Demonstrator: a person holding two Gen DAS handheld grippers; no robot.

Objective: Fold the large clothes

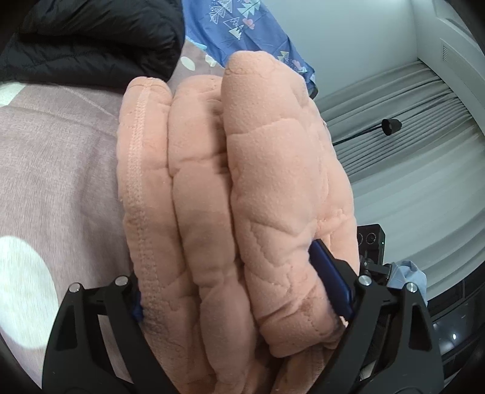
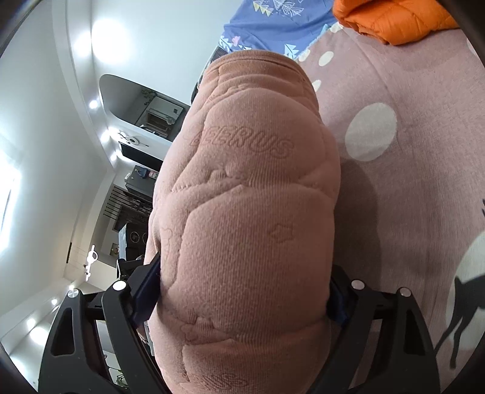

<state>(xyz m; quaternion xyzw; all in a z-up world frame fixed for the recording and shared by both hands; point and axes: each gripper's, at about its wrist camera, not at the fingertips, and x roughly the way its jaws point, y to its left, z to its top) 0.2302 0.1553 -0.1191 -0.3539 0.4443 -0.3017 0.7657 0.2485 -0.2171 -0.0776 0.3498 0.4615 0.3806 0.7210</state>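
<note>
Between both pairs of fingers, held up over the bed, I have the thick peach-pink quilted fleece garment (image 1: pixel 242 194): my left gripper (image 1: pixel 242 291) pinches a bunch of three stacked folds, and my right gripper (image 2: pixel 239 300) is clamped on a fat rounded bundle of the same fleece (image 2: pixel 245 212), embossed lettering facing the camera. I judge this to be mid-fold, with a gathered edge lifted and ready to be carried across; next I need to bring both grips together over the mauve bedspread with white dots (image 1: pixel 57 169), lay the layers flat and only then let go. The bulk is springy, so a loose release may let the folds pop open. Room is fair on the bedspread directly under me, but a black puffy jacket (image 1: pixel 91 36) lies near on the left side, a blue patterned sheet (image 1: pixel 239 27) sits at the far edge, and an orange padded jacket (image 2: pixel 397 18) lies in the right view's far corner. Beyond the blue sheet the bed ends.
</note>
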